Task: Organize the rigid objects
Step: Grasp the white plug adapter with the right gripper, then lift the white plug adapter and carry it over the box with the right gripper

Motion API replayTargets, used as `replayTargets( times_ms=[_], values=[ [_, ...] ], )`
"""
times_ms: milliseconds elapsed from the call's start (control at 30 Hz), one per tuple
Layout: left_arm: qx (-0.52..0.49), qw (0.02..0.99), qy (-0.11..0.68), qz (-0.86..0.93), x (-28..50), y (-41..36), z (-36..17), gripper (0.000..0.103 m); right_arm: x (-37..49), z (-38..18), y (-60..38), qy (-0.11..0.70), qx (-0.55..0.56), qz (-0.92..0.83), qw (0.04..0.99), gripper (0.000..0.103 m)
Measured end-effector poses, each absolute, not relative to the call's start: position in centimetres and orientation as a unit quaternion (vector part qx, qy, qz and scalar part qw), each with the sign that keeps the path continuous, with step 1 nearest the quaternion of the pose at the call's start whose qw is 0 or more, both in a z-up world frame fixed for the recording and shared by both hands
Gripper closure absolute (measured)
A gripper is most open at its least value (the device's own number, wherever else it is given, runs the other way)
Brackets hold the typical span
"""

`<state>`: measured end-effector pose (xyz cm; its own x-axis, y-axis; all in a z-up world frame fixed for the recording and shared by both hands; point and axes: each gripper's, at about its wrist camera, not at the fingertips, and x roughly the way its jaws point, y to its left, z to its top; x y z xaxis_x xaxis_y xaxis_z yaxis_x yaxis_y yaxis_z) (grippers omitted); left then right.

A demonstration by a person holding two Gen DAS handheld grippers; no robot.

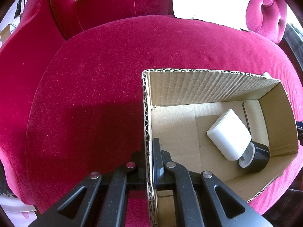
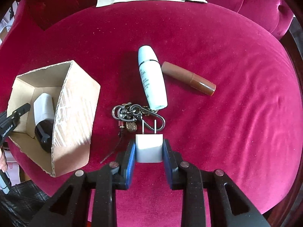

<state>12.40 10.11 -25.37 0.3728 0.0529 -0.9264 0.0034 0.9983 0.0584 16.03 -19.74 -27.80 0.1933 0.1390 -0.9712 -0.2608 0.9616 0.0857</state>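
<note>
Now the right gripper (image 2: 149, 149) squeezes the white plug (image 2: 149, 148) above the red cushion (image 2: 227, 113), so lift it gently over the keys (image 2: 132, 117) into the cardboard box (image 2: 75, 117), whose wall the left gripper (image 1: 149, 162) pinches steady.

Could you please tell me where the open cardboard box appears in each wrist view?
Left wrist: the open brown cardboard box fills lower right, its near wall clamped by the left gripper.
Right wrist: far left, on the crimson velvet seat.
Shared landmark: the white cylinder inside it.
</note>
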Motion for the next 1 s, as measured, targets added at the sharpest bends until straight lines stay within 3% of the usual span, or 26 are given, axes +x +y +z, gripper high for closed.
replayTargets(
  times_ms=[1000],
  values=[
    [0.022, 0.828, 0.56, 0.013, 12.4, 10.5, -25.2, 0.1, 18.6, -19.8, -19.3, 0.637, -0.047, 0.105, 0.762, 0.075]
  ],
)
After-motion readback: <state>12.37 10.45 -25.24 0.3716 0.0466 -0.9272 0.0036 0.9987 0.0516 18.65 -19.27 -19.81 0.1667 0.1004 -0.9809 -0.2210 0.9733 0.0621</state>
